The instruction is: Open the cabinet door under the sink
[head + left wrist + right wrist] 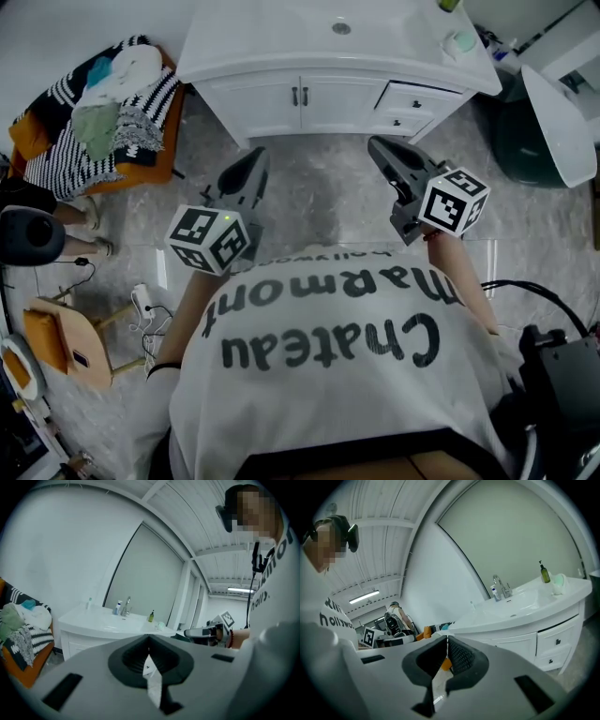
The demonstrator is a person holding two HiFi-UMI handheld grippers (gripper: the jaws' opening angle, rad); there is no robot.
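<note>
The white vanity (281, 52) stands ahead of me across the floor. Under its sink are two shut cabinet doors (267, 101) with dark handles (299, 96) at the middle seam. My left gripper (259, 153) and right gripper (374, 143) hover side by side over the grey floor, well short of the doors, both pointing toward them. Each is shut with nothing between its fingers. The left gripper view shows the left gripper (149, 641) closed, with the vanity (101, 625) at left. In the right gripper view the right gripper (447, 640) is closed, the cabinet doors (513, 646) at right.
Two drawers (413, 99) sit right of the doors. An orange chair piled with clothes (103, 112) stands at left, and a wooden stool (66, 342) lower left. A dark bin (525, 141) is right of the vanity, black equipment (562, 375) at lower right. Bottles and a tap (125, 607) are on the counter.
</note>
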